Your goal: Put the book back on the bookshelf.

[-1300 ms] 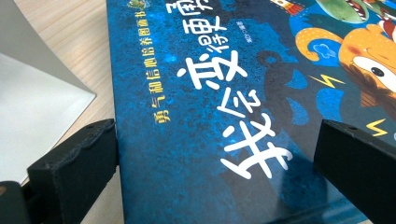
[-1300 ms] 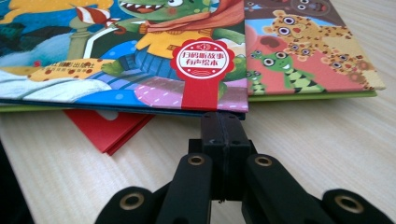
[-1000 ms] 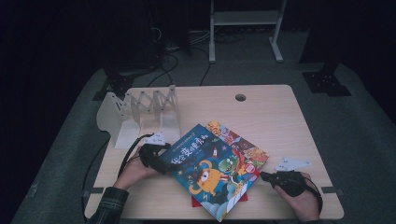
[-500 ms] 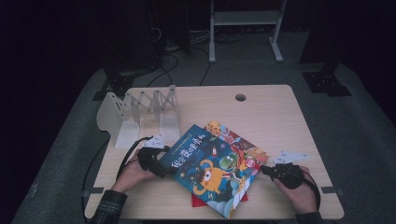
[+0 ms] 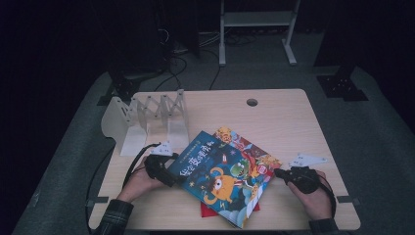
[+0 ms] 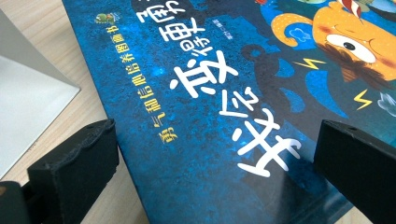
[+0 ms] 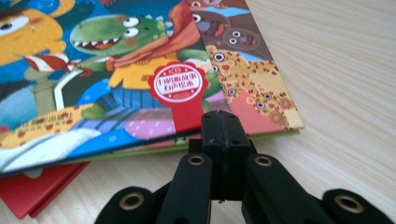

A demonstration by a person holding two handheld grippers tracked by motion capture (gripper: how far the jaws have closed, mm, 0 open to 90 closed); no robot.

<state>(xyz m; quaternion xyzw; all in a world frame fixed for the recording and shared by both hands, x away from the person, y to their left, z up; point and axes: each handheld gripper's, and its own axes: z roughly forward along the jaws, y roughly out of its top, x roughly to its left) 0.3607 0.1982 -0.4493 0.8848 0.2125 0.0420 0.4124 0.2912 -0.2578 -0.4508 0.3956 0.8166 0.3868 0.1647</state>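
A blue picture book with an orange monster on its cover lies slanted on top of a small stack. Under it are a second colourful book and a red one. My left gripper is at the blue book's left edge. In the left gripper view its jaws stand wide open astride the blue cover, one over the table and one over the book. My right gripper lies low on the table at the stack's right edge. Its jaws are shut together, empty, with their tip against the books' edge.
A white folding rack stands at the table's back left, close behind my left hand. A round cable hole is in the wooden tabletop at the back. Bare wood lies to the right of and behind the books. The table's front edge is just below both hands.
My right gripper has crept a little toward the stack's right edge. The left gripper and the books look unchanged.
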